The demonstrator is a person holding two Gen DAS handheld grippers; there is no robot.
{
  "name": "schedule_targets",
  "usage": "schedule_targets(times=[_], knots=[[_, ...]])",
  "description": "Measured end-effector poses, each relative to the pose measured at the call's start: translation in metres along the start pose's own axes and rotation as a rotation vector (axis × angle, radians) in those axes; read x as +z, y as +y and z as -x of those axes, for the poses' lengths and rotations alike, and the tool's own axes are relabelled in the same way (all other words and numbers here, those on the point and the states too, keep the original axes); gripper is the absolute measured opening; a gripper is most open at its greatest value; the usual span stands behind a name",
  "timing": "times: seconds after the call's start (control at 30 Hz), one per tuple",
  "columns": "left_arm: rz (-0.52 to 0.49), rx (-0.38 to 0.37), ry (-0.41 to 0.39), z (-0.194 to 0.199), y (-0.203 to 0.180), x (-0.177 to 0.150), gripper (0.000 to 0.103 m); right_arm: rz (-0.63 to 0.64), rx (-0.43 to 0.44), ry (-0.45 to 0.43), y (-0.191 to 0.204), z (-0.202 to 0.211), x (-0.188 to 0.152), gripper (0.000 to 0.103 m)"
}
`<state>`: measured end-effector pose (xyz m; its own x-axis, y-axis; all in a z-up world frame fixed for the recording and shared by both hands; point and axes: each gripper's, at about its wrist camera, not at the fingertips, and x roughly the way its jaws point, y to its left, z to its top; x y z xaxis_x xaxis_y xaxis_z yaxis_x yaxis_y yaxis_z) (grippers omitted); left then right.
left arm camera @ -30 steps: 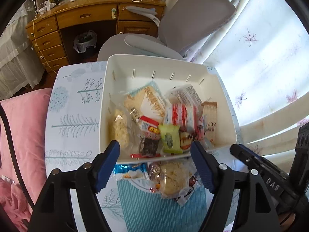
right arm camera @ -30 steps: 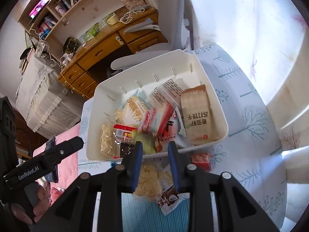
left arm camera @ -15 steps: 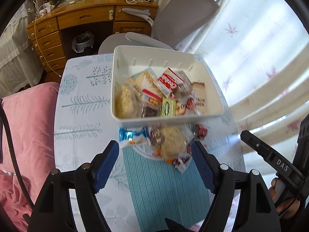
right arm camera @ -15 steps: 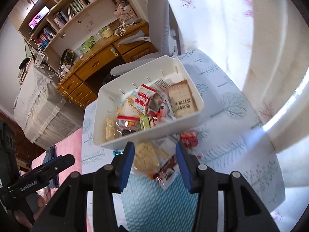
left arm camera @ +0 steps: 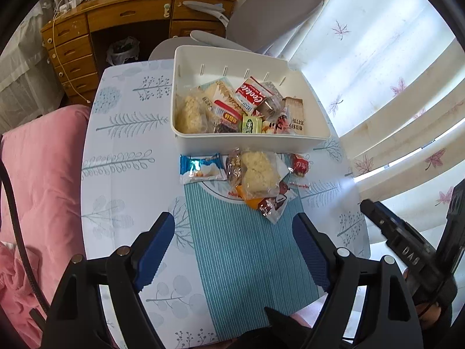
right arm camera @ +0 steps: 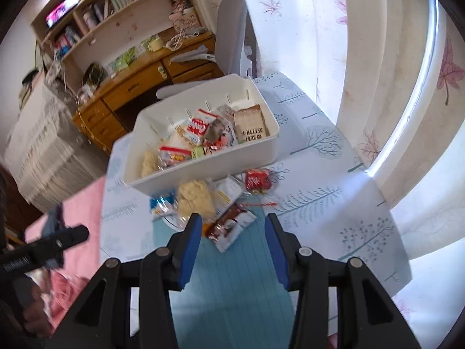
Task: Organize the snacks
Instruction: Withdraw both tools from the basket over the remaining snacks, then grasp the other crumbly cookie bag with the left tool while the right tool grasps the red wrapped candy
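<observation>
L gripper [left arm camera: 234, 231]: jaws spread wide, nothing between them, held over the teal striped mat [left arm camera: 250, 261] w/o contact. R gripper [right arm camera: 232, 234]: jaws apart, empty, also above the mat; this view is motion-blurred.

Just beyond both grippers, at the mat's far end, loose snacks lie on the table [left arm camera: 122, 174] approx. in one cluster:
- Brown/white wrapper [right arm camera: 229, 226]: nearest item, lies btwn the R fingertips in the R wrist view, not gripped.
- Clear-wrapped pale rice cake [left arm camera: 258, 173]: on top of the pile, overlapping a white plate edge [left arm camera: 215, 189] and an orange piece under it.
- Blue/white packet [left arm camera: 200, 170]: left of the pile, just beside it.
- Small red packet [left arm camera: 299, 166]: right of the pile, near the bin's front wall.

Behind the cluster, touching or nearly touching it: white bin [left arm camera: 250, 144], upright, on the tree-print cloth. Contents incl. a red/white cookie pack [left arm camera: 251, 97], a green sachet [left arm camera: 250, 123], a brown packet w/ dark print [left arm camera: 296, 113] at the right side, and another rice cake [left arm camera: 189, 113] at the left.

Further back: grey office chair [left arm camera: 270, 14], then wooden desk [left arm camera: 130, 14]. Pink bedding [left arm camera: 37, 174] lies left of the table.
</observation>
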<state>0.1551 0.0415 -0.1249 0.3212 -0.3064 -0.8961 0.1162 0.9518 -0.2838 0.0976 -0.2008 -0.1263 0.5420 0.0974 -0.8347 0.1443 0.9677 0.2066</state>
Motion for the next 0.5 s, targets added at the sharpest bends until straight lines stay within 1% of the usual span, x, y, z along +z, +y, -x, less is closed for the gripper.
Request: schedule_targets(times=[0.1, 0.13, 0.17, 0.23, 0.27, 0.37, 0.5], knots=[[0.009, -0.003, 0.001, -0.004, -0.003, -0.003, 0.082, 0.05, -0.013, 0.03, 0.001, -0.006, -0.004, 0.046], [0.013, 0.001, 0.005, -0.006, -0.005, -0.003, 0.082, 0.071, -0.016, 0.044, 0.003, -0.009, -0.005, 0.048], [0.019, 0.005, 0.009, -0.008, -0.007, -0.004, 0.082, 0.088, -0.018, 0.056, 0.003, -0.011, -0.006, 0.055], [0.024, 0.008, 0.011, -0.01, -0.01, -0.004, 0.082, 0.11, -0.02, 0.067, 0.001, -0.015, -0.006, 0.064], [0.026, 0.015, 0.012, -0.013, -0.012, -0.005, 0.082, 0.122, -0.019, 0.068, 0.0, -0.018, -0.005, 0.066], [0.034, 0.043, 0.019, -0.021, -0.017, -0.005, 0.082, 0.132, -0.021, 0.076, -0.004, -0.022, -0.001, 0.067], [0.069, 0.086, 0.018, -0.032, -0.025, -0.002, 0.082, 0.144, -0.003, 0.083, -0.013, -0.033, 0.009, 0.067]])
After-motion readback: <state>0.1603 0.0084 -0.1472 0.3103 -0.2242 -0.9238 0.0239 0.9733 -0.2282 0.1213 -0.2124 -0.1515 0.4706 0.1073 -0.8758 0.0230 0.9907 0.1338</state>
